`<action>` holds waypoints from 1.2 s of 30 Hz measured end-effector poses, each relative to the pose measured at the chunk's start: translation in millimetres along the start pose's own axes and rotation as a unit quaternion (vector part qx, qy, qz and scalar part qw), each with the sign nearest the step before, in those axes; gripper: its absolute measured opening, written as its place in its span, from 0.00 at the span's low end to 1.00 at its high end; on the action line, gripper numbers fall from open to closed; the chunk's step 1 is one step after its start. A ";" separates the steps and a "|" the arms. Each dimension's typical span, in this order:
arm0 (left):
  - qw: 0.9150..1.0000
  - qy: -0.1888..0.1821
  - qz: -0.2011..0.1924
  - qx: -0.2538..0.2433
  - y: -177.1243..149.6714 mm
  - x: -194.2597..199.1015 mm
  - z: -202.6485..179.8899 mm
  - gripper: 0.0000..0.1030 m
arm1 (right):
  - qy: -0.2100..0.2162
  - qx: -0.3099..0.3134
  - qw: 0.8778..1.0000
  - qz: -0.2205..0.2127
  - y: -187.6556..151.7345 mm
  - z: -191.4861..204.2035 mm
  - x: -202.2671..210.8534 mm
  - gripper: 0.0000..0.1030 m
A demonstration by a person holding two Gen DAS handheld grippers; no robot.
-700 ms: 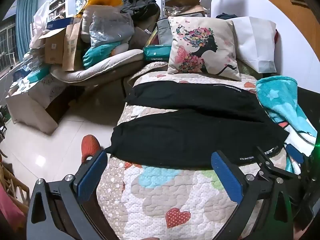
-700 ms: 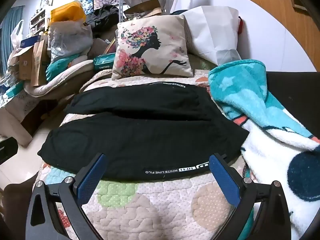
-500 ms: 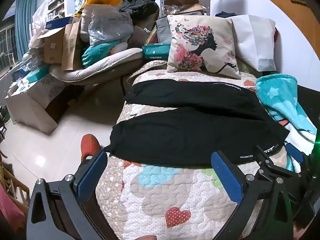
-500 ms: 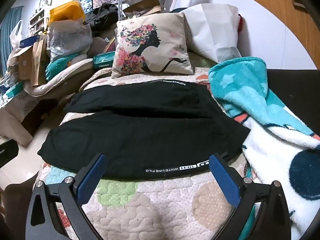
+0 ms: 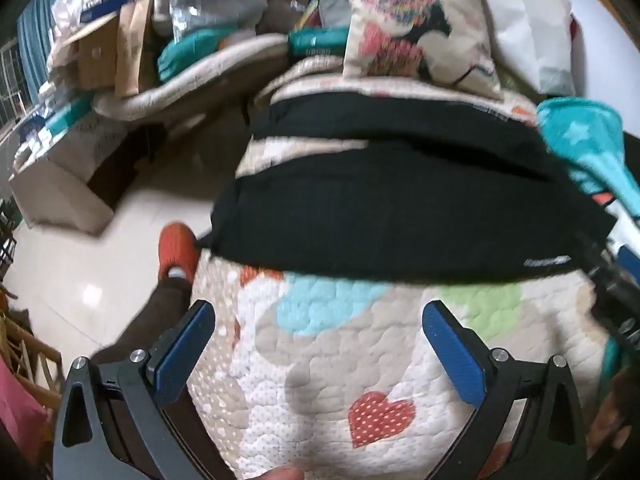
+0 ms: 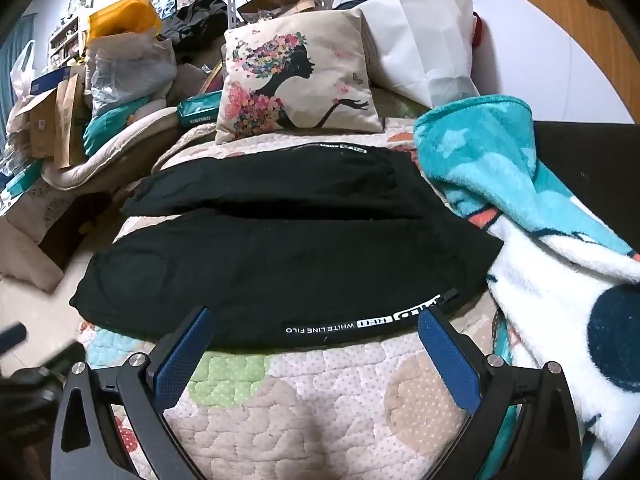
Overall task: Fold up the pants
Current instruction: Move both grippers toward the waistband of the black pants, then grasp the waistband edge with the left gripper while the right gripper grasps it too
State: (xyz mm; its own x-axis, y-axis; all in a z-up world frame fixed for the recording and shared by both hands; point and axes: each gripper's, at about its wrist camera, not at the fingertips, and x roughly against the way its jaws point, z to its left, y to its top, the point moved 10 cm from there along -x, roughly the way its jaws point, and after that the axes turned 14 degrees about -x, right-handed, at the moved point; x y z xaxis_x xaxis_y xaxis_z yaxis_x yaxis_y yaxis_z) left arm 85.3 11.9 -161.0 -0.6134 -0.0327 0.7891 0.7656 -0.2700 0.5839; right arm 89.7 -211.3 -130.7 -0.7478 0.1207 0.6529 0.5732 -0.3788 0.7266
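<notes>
Black pants [image 5: 400, 216] lie spread flat across a patterned quilt [image 5: 340, 360], legs to the left, waist to the right; they also show in the right wrist view [image 6: 280, 264], with white lettering on the near hem. My left gripper [image 5: 318, 316] is open and empty, short of the near leg edge. My right gripper [image 6: 316, 320] is open and empty, its blue fingertips [image 6: 440, 332] just at the near hem by the waist.
A flower-print cushion [image 6: 296, 80] and a white bag [image 6: 420, 44] stand behind the pants. A teal-and-white blanket [image 6: 540, 216] lies to the right. Boxes and bags [image 5: 120, 52] pile at left. An orange shoe [image 5: 176, 248] is on the floor beside the bed.
The left gripper has pulled back and tilted down, so the pants look farther away and the view is blurred. The right gripper has edged slightly toward the near hem.
</notes>
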 end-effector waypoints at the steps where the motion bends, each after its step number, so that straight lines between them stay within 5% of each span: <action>1: 1.000 -0.002 0.009 0.001 -5.4 -6.3 -0.9 1.00 | 0.000 -0.001 1.000 0.002 -0.7 -0.8 -1.6 1.00; 9: 0.994 -0.038 0.097 0.020 -41.3 -49.9 -4.4 1.00 | -0.002 0.005 1.000 0.014 -6.4 -0.5 -8.1 1.00; 14: 0.990 -0.072 0.104 0.064 -52.8 -56.3 -0.5 1.00 | -0.003 0.007 1.000 0.015 -7.8 1.1 -8.6 1.00; 24: 0.986 -0.096 0.120 0.065 -42.5 -57.7 0.6 1.00 | 0.001 0.014 1.000 0.002 -6.6 6.3 -3.3 1.00; 28: 0.985 -0.115 0.100 0.077 -24.4 -42.4 10.6 0.70 | 0.021 0.019 1.000 -0.009 -1.5 11.7 3.8 1.00; 30: 0.985 -0.132 0.075 0.088 -5.6 -27.8 19.6 0.68 | 0.045 0.019 0.999 -0.001 4.0 18.7 8.5 1.00; 36: 0.994 -0.100 -0.002 0.048 69.1 3.6 45.6 0.68 | 0.073 0.024 0.997 0.005 31.8 28.5 22.5 1.00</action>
State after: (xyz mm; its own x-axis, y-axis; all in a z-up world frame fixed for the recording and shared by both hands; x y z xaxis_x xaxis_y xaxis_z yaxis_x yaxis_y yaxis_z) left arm 144.8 37.0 -109.1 -0.5725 0.1618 0.8038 0.7845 -0.1770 0.5943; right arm 100.6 -194.4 -86.8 -0.7801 -0.0187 0.6254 0.5944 -0.3343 0.7314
